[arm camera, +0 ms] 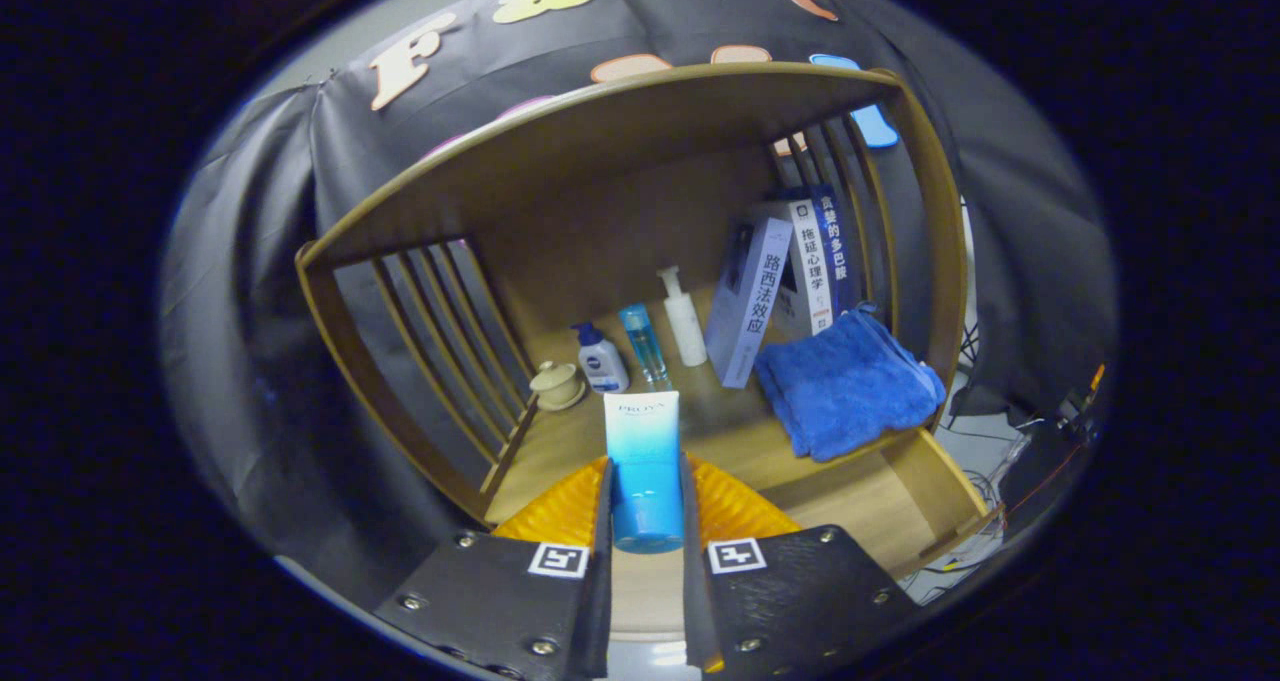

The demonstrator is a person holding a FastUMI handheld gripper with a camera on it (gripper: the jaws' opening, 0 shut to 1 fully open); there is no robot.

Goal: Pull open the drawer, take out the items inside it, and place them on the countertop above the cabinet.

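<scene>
My gripper point(646, 481) is shut on a blue-and-white tube point(643, 461), which stands up between the two fingers with its cap end down. The tube hangs over the front edge of the wooden countertop point(560, 441) of the cabinet. Below and to the right, the pulled-out drawer point(900, 501) shows its pale wooden inside. What lies in the drawer directly under the fingers is hidden.
On the countertop stand a small lidded cup point(556, 384), a white bottle with a blue cap point(601, 359), a clear blue bottle point(644, 343), a white pump bottle point(683, 319), several leaning books point(775, 291) and a folded blue towel point(845, 381). Slatted wooden sides point(440, 341) and a shelf above enclose it.
</scene>
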